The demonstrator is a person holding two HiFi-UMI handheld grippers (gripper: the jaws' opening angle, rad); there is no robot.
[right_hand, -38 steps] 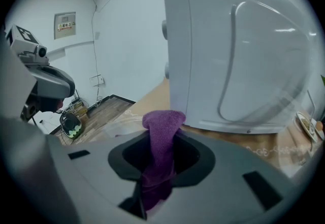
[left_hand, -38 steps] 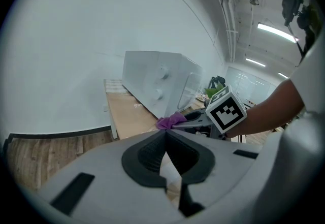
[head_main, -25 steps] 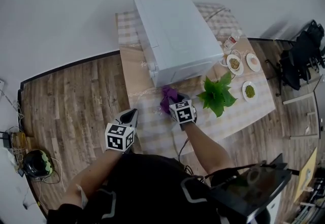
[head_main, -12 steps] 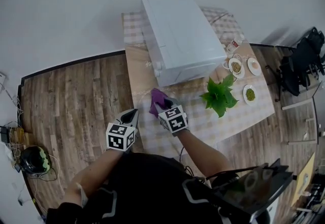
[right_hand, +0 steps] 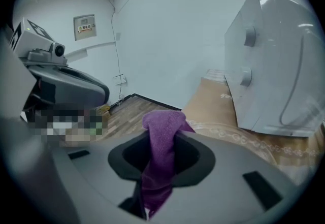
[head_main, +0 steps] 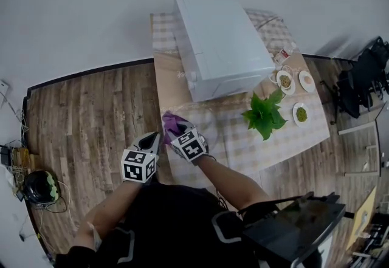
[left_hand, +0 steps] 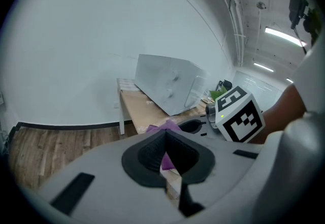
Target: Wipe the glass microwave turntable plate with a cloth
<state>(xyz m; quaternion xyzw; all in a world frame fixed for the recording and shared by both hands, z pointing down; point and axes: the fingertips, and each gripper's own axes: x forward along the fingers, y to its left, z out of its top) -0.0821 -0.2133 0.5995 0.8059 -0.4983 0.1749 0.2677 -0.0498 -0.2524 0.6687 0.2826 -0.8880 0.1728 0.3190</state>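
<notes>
My right gripper (head_main: pixel 176 130) is shut on a purple cloth (head_main: pixel 172 121) over the near left part of the table. The cloth (right_hand: pixel 161 153) hangs bunched between that gripper's jaws (right_hand: pixel 162 136). The clear glass turntable plate (head_main: pixel 206 120) lies faintly visible on the checked tablecloth, just right of the cloth. My left gripper (head_main: pixel 153 138) hovers at the table's left edge, close beside the right one. Its jaws (left_hand: pixel 165 139) stand together, with the purple cloth (left_hand: pixel 163 127) showing beyond them. I cannot make out anything held in them.
A white microwave (head_main: pixel 222 45) stands at the back of the table (head_main: pixel 167 87). A green plant (head_main: pixel 262 115) and small dishes of food (head_main: pixel 284 80) sit to the right. Wooden floor (head_main: pixel 91 115) lies left of the table, with a helmet (head_main: pixel 41 188) on it.
My right gripper has carried the purple cloth leftward and nearer, from in front of the microwave to the table's left edge beside the left gripper. The left gripper has hardly moved.
</notes>
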